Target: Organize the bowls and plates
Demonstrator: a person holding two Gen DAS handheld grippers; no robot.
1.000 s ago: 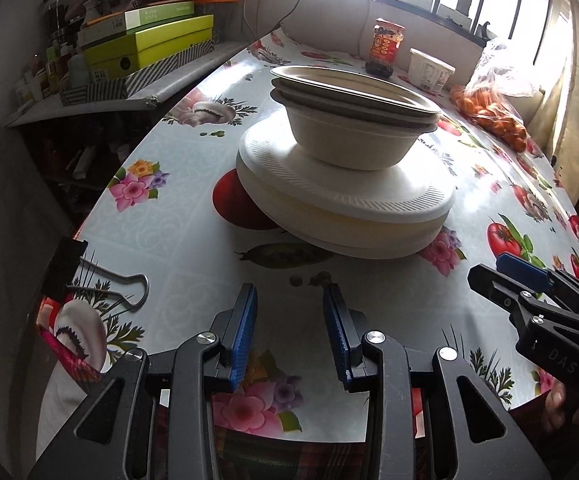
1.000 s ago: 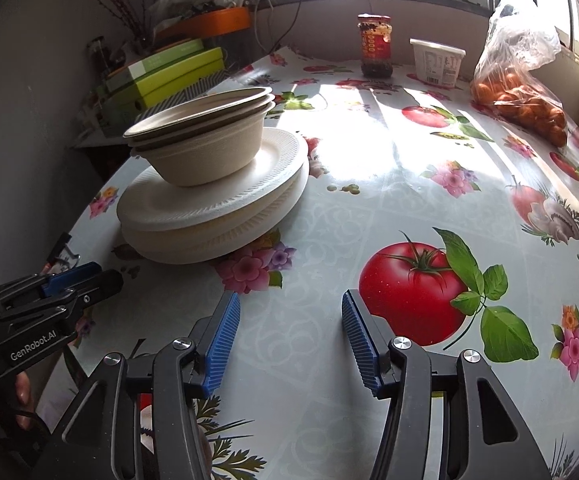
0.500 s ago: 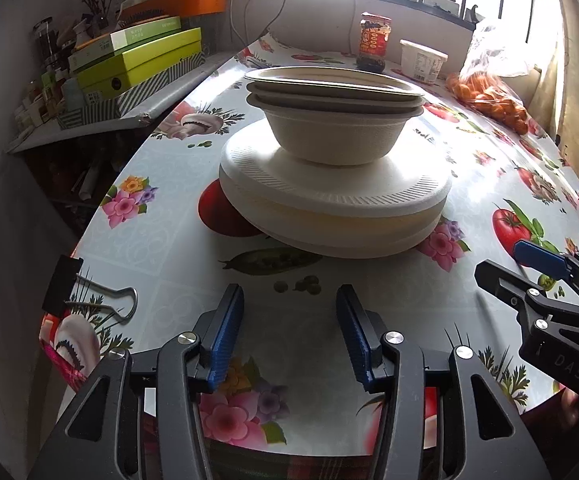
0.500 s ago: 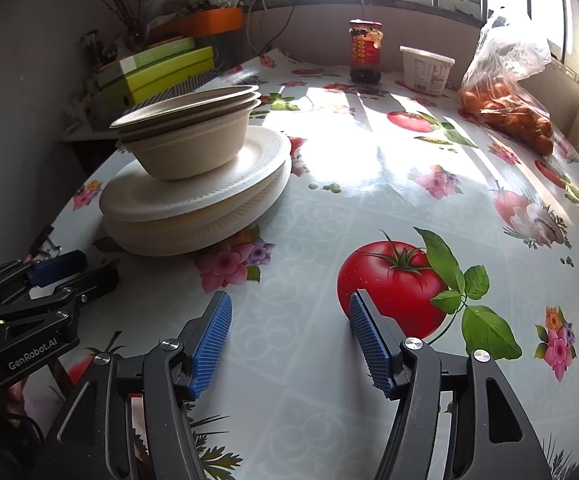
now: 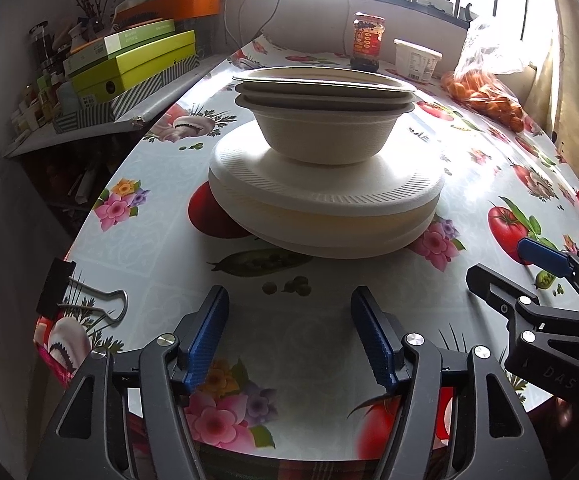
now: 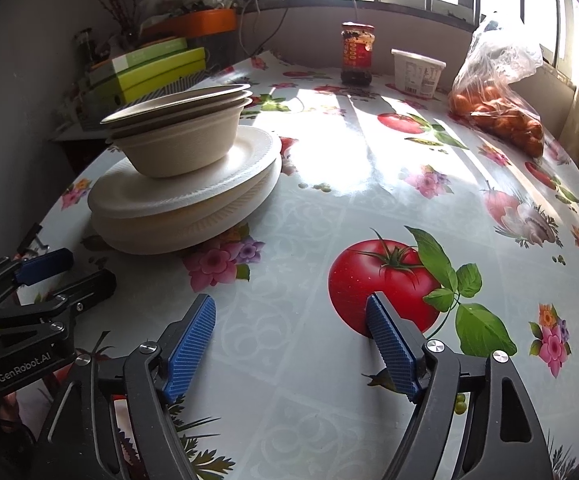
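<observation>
A stack of white paper plates (image 5: 329, 200) (image 6: 177, 204) lies on the flowered tablecloth, and nested beige bowls (image 5: 323, 132) (image 6: 181, 136) sit on top of it. My left gripper (image 5: 289, 304) hovers near the table's front edge, just short of the stack, its jaws opening with nothing between them. My right gripper (image 6: 289, 312) is to the right of the stack over a printed tomato, jaws also opening and empty. Each gripper shows at the side of the other's view: the right gripper (image 5: 529, 280) and the left gripper (image 6: 57, 272).
A black binder clip (image 5: 73, 300) lies at the table's left front edge. At the far end stand a sauce jar (image 6: 356, 54), a white tub (image 6: 417, 74) and a bag of oranges (image 6: 497, 96). Green boxes (image 5: 129, 64) sit on a side shelf to the left.
Both grippers' jaws have spread wider. The stack now sits closer and more central in the left wrist view; nothing on the table has moved.
</observation>
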